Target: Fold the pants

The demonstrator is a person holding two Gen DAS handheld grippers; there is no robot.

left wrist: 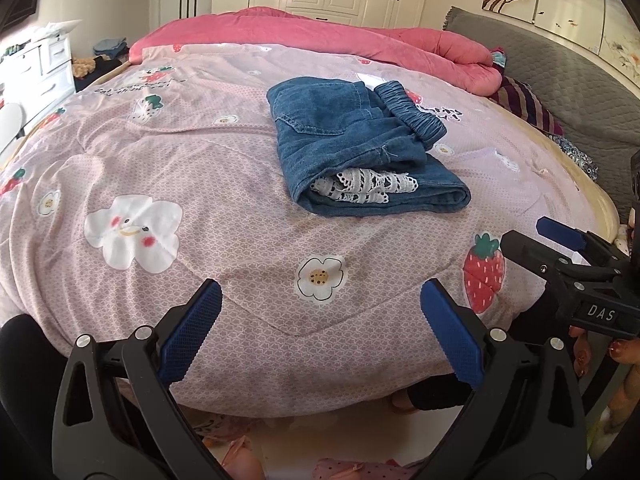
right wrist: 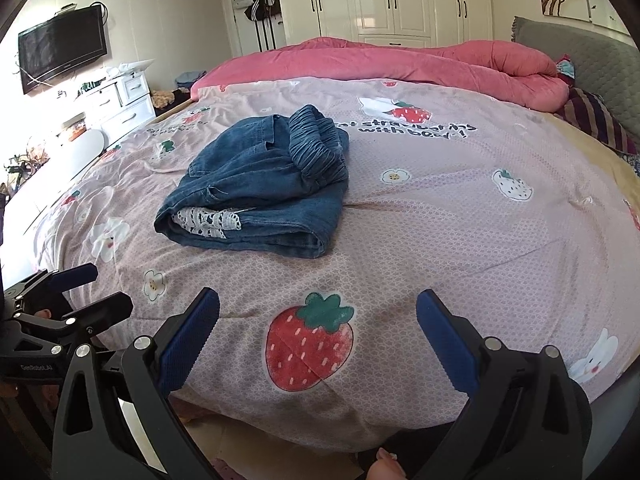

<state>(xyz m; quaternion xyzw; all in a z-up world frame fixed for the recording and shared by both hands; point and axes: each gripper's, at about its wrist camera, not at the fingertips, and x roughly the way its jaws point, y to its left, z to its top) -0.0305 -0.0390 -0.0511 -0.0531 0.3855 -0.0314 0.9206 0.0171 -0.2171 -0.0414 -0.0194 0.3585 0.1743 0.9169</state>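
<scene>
Two tongs hang over the near edge of the bed, and neither one holds a thing. Left tongs (left wrist: pixel 320 312) spread wide, right tongs (right wrist: pixel 318 320) spread wide too, both well short of the pants (left wrist: pixel 352 144). Those sit mid-bed on the quilt (left wrist: pixel 160 160), already stacked into a thick denim bundle, so by my read the folding is about done. Any last tidy-up should come in low and flat: press the top layer, square the edges, don't drag the stack. Soft blue denim, bulky at the fold, with a gathered elastic waistband (left wrist: pixel 412 110) sticking out at the far side and white lace trim (left wrist: pixel 360 186) peeking from between the layers. Tuck that lace in and it looks neat.
</scene>
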